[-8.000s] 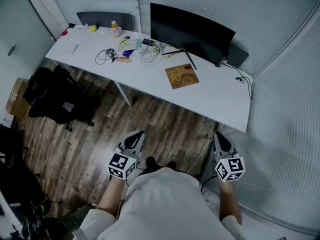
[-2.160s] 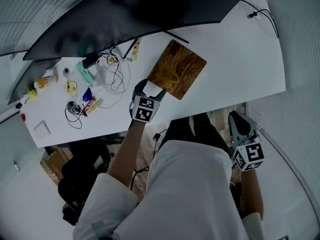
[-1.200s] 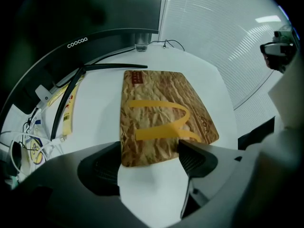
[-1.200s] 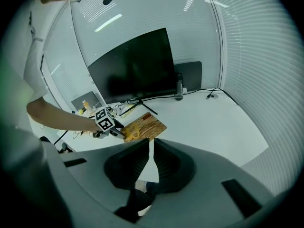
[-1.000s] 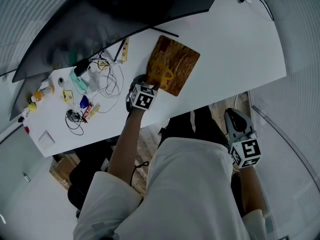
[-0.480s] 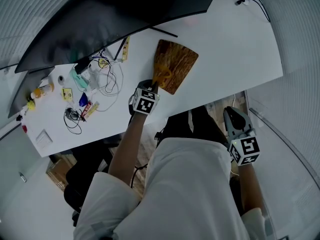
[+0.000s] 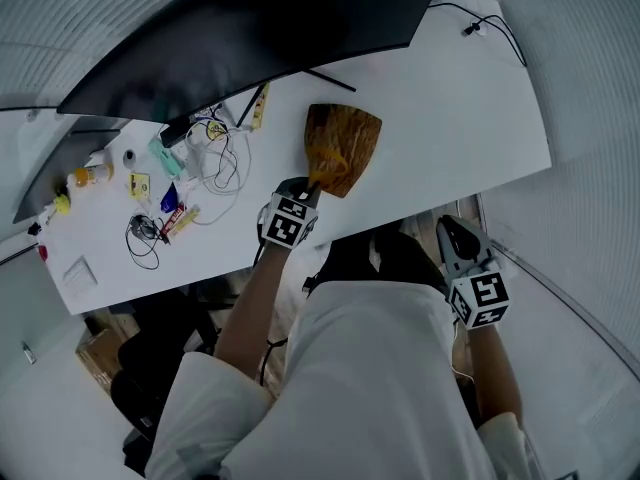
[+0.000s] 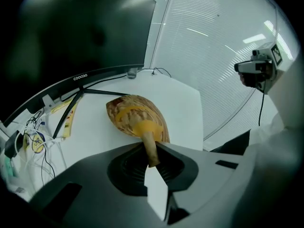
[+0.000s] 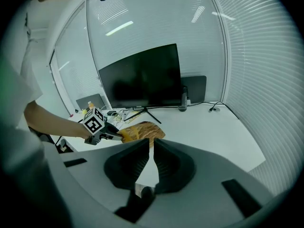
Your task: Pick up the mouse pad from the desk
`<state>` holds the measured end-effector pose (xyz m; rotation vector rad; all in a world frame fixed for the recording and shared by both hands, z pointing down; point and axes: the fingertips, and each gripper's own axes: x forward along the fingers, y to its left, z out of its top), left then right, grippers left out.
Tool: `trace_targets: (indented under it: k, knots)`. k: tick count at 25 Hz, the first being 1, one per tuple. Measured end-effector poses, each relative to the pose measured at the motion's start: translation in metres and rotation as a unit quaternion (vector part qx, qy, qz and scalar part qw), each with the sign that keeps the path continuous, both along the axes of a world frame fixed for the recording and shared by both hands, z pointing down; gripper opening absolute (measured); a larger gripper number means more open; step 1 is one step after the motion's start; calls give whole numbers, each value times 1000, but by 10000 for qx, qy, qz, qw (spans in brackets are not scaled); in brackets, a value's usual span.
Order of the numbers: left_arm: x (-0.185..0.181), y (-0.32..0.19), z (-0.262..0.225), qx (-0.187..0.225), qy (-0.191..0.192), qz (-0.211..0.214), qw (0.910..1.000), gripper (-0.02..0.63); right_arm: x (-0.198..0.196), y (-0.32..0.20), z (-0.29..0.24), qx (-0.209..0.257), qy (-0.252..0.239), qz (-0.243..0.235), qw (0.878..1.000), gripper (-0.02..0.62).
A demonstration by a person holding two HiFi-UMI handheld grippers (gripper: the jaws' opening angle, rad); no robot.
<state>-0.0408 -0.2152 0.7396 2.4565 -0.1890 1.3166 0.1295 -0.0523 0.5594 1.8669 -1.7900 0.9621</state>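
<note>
The brown and yellow patterned mouse pad point(image 7: 342, 148) hangs curled above the white desk point(image 7: 450, 98), lifted by one corner. My left gripper point(image 7: 311, 189) is shut on that near corner; in the left gripper view the pad point(image 8: 135, 120) fans out beyond the jaws of that gripper point(image 8: 151, 156), which pinch its folded edge. My right gripper point(image 7: 452, 240) hangs off the desk's front edge, to the right of the person's body, shut with nothing in it. From the right gripper view, the pad point(image 9: 142, 131) and the left gripper point(image 9: 116, 136) show beyond the shut right gripper point(image 9: 152, 148).
A large black monitor point(image 7: 250, 28) stands along the back of the desk, its stand legs behind the pad. Tangled cables and several small items point(image 7: 190, 168) lie to the pad's left. A cable end point(image 7: 470, 28) lies at the desk's far right.
The left gripper has shut on the pad's near corner and risen. The pad, flat on the desk a second ago, now hangs curled from the jaws. The right gripper has hardly moved.
</note>
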Motion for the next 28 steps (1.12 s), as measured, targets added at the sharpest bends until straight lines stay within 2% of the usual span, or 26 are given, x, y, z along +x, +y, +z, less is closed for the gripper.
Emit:
trace_targets:
  k: [12,20,28]
  knots:
    - [-12,23,-69,427,464,-295,9976,38,5,1,-30,424,234,-408,9980,48]
    - [-16,54,-125,622,901,-1139,9874,38,19,14,-49,752,216,-823,9935,48]
    - [-26,103,-166,950,1125,-1882,9710,38,26,44,-64,1139,179,-1295,9848,48]
